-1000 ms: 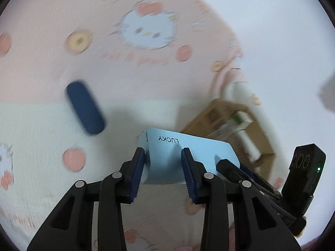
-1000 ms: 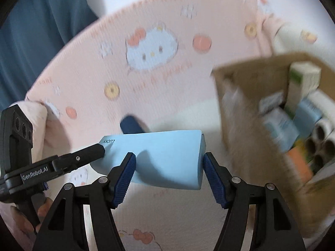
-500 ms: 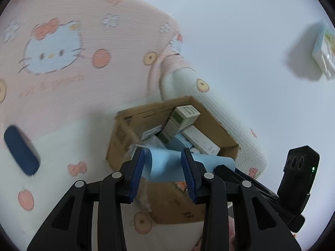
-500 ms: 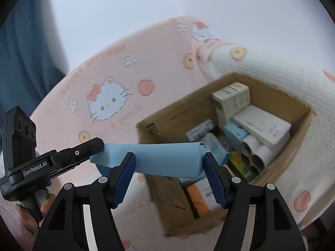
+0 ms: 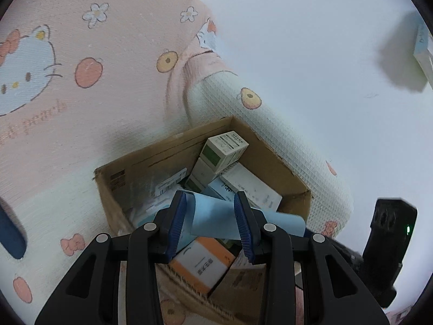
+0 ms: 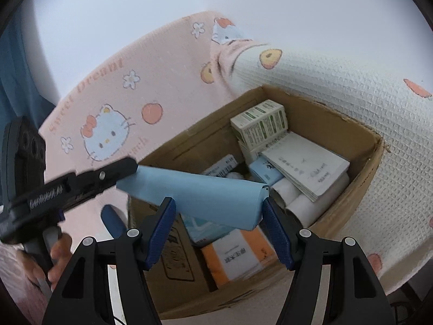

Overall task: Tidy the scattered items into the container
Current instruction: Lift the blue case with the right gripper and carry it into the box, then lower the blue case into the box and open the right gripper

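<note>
The left gripper (image 5: 211, 218) and right gripper (image 6: 220, 228) both squeeze the blue pouch (image 6: 197, 197) above the full box (image 6: 360, 168), so dropping it near the front edge could make it slide out.

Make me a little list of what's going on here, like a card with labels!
held: blue pouch, above the box
left gripper: shut on the pouch
right gripper: shut on the pouch
box: cardboard, open, on the blanket
in box: green-white carton, notebook, white rolls, orange packet
left out: dark blue case
</note>
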Available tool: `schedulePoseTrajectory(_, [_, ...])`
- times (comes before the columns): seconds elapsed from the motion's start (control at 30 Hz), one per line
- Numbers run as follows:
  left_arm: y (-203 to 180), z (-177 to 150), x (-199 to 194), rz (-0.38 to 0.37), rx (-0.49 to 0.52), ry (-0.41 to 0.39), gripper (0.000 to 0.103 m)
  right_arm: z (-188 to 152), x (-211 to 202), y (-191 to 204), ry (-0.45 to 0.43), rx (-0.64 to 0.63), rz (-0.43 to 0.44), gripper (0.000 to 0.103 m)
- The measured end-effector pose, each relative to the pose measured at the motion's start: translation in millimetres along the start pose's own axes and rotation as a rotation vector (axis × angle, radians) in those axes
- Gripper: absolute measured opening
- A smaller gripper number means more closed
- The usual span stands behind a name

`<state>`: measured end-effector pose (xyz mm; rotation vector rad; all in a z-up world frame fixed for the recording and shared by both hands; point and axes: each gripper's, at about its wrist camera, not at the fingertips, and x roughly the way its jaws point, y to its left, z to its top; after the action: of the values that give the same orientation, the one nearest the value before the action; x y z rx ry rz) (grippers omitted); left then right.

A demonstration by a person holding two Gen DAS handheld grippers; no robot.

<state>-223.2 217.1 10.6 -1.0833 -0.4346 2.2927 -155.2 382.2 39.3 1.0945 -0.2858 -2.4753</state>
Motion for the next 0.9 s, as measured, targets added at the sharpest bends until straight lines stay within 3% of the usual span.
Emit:
schedulePoseTrajectory(0.13, [3.0,11.3,14.0,-0.013,0.017,0.002,0.040,2.2,-1.7,5.6,-0.013,-0.046,-0.020,0.065])
schedulePoseTrajectory(0.2, [10.4,17.0,27.4,0.022,0.010,0.046,0.040,2.1,1.0,6.2,0.043,-0.056,0.045,0.065])
schedulePoseTrajectory(0.27, [26.0,20.5,36.2,0.022,-0.073,0.096,0.040,1.7,-3.2,6.9,0.077,-0.064,0.101,0.064])
schedulePoseTrajectory(0.37, [52.2,19.2,32.5,-0.069,-0.244,0.102,0.040,5.0,-17.6,6.2,0.078,-0.082,0.121,0.064])
schedulePoseTrajectory(0.43, [55.9,17.2,27.5,-0.083,-0.262,0.098,0.041,8.9,-23.6,1.7,0.087,-0.070,0.132,0.064])
schedulePoseTrajectory(0.53, [47.1,14.0,22.5,0.016,-0.186,0.106,0.041,13.5,-26.4,-2.3,0.097,-0.069,0.145,0.064])
schedulePoseTrajectory(0.6, [38.4,12.9,23.1,0.053,-0.130,0.122,0.041,14.7,-21.3,0.2,0.126,-0.110,0.106,0.064])
schedulePoseTrajectory(0.77, [15.8,11.2,28.5,0.082,-0.037,0.165,0.041,23.6,10.5,-2.5,0.256,-0.160,0.098,0.064])
schedulePoseTrajectory(0.9, [13.1,11.3,40.5,0.112,-0.057,0.214,0.041,37.2,41.6,-5.2,0.374,-0.200,0.042,0.062])
